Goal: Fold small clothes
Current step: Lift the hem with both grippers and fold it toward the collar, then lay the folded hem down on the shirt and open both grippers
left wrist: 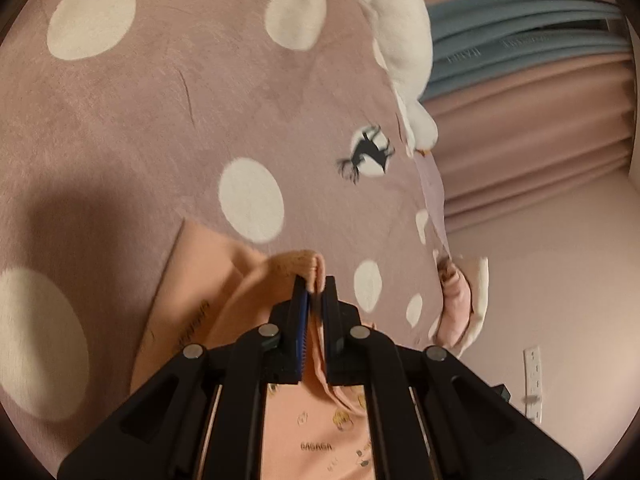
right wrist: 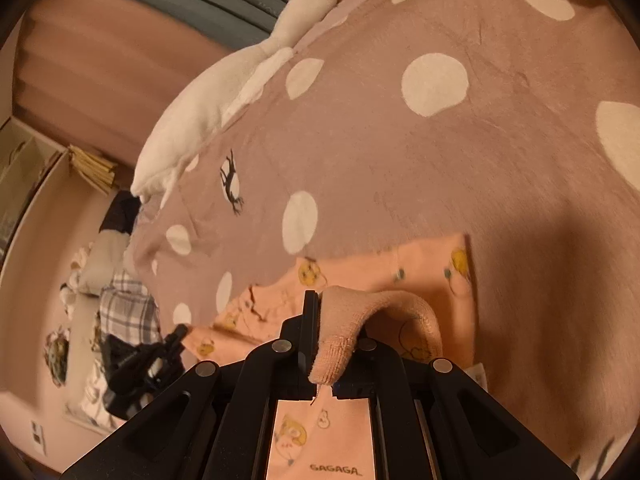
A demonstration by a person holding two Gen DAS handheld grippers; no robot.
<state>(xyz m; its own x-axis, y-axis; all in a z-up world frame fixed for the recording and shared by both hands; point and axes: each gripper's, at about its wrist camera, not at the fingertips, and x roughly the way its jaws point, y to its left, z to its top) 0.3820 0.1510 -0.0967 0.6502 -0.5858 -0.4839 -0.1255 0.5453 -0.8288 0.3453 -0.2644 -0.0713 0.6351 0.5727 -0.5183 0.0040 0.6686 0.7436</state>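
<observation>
- My left gripper was closed tight on a ribbed edge of the small peach shirt. The cloth was pinched flat between its two pads.
- From that gripper, the rest of the shirt lay on the pink blanket with white dots, just ahead of the tips and off to the left side of the left view. Some of it hung back under the gripper too.
- My right gripper was closed as well. It had hold of another ribbed edge of the same shirt, which curled over its right finger.
- In the right view the shirt stretched flat on the blanket, going from left to right just past the tips.
- Both hands looked about as near to the shirt as each other, each holding one edge, so I thought the next move was to lay the held edge forward over the flat part.
- A white toy goose lay far off by the blanket's edge, well away from the shirt.
</observation>
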